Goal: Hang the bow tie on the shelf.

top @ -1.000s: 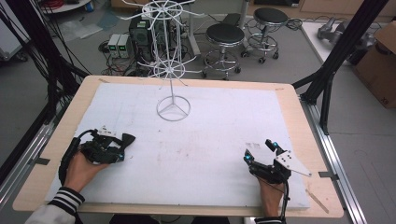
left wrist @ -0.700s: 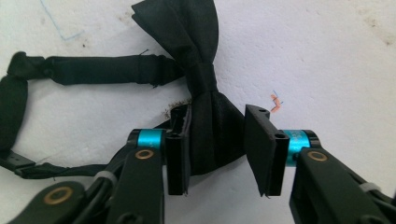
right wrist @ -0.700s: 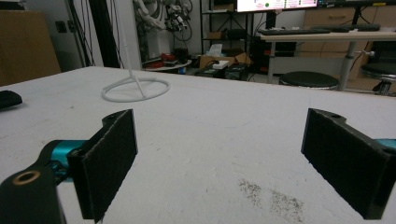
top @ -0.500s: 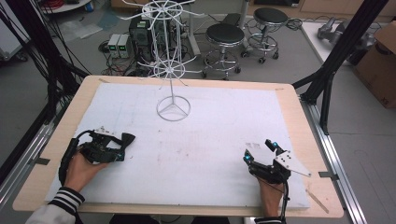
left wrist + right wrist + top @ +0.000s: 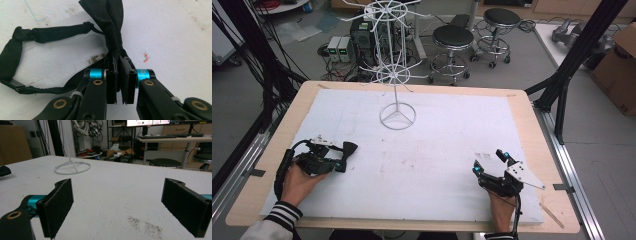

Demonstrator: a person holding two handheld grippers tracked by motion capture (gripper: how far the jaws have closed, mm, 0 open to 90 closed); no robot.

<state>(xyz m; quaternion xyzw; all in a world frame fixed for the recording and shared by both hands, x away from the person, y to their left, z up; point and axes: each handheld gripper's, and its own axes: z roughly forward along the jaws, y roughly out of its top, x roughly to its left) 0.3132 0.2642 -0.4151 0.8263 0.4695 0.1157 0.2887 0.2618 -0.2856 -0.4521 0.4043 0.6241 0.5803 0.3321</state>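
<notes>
Because the left gripper (image 5: 119, 82) has its fingers clamped on just the knot of the black bow tie (image 5: 110, 27), which lies on the white surface (image 5: 452, 135) well short of the wire rack (image 5: 396, 75), its loose strap (image 5: 30, 50) could snag when lifted, while the right gripper (image 5: 490, 166) gapes empty.

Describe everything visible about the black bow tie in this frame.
The black bow tie looks like satin fabric, with a pinched centre knot and a thin strap looping out over the white table surface. The left gripper has its jaws shut on the tie just below the knot. In the high view one wing pokes past the gripper.
</notes>
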